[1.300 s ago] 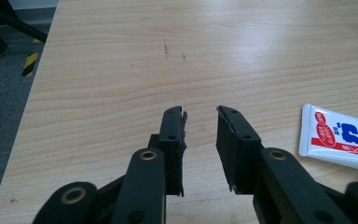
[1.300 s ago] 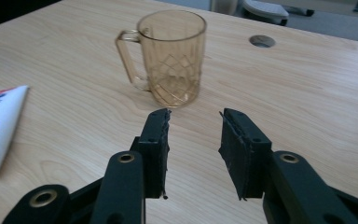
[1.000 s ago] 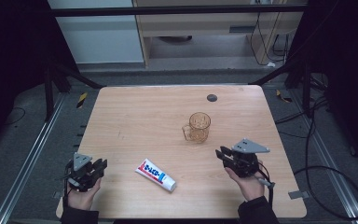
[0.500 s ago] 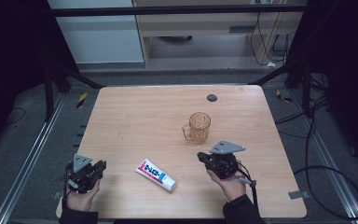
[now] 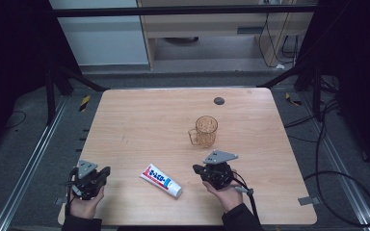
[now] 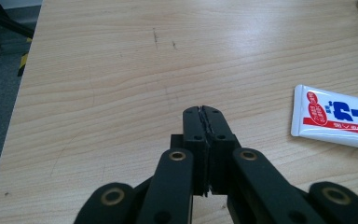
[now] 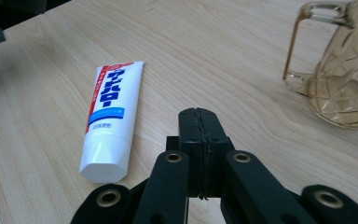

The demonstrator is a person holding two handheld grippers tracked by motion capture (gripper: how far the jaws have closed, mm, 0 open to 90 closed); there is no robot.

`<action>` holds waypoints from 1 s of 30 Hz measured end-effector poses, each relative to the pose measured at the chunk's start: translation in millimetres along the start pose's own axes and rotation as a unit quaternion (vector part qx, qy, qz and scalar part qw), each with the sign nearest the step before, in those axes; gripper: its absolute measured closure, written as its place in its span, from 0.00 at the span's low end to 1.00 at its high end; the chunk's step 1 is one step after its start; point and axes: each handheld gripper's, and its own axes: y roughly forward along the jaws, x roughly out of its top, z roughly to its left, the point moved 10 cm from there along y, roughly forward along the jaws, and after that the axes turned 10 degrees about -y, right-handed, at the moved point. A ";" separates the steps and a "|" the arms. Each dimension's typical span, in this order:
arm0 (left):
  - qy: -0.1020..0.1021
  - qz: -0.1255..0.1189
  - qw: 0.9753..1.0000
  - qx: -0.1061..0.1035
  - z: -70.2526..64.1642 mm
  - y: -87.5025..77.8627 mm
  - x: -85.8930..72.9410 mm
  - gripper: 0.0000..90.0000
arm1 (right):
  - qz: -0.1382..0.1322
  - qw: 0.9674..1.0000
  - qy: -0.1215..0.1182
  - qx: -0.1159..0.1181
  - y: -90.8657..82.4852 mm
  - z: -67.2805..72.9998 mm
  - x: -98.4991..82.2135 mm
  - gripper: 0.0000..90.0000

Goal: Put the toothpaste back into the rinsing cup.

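Thing in hand: the toothpaste tube (image 5: 161, 180), white with red and blue print, lies flat on the bench (image 5: 139, 120) near the front edge, between the two hands.
Long axis: in the high view it runs slantwise, crimped end up and to the left, cap end down and to the right, toward the right hand's side.
Right tongs (image 5: 198, 170): pressed together, nothing held; they sit just beside the cap end, which lies to their left and slightly nearer the person.
Right gripper view: the tube (image 7: 108, 116) lies left of the closed tongs (image 7: 199, 116), cap nearest the camera, not touching them.
Left tongs (image 5: 107, 171): also pressed together and empty, near the bench's front left corner, well apart from the tube's crimped end.
Left gripper view: the crimped end (image 6: 335, 116) shows at the right edge, well off the tongs' (image 6: 203, 112) line.
Nearer hand: the right, by a clear margin.
Mug (image 5: 204, 131): an amber glass one stands upright beyond the right tongs, apart from the tube.
Judgement: a grasp calls for opening the right tongs and swinging left across the tube's width.
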 end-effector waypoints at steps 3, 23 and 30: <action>0.002 0.001 1.000 0.001 -0.1 -0.3 -1.1 0.99 | 0.003 1.000 -0.001 0.007 4.9 5.1 -2.0 1.00; -0.004 0.007 1.000 0.003 3.8 1.2 -3.0 0.99 | 0.046 0.998 -0.006 0.048 45.1 40.4 -21.2 1.00; -0.004 0.008 1.000 0.004 4.5 1.5 -3.4 0.99 | 0.049 0.997 -0.012 0.056 48.5 48.8 -22.3 1.00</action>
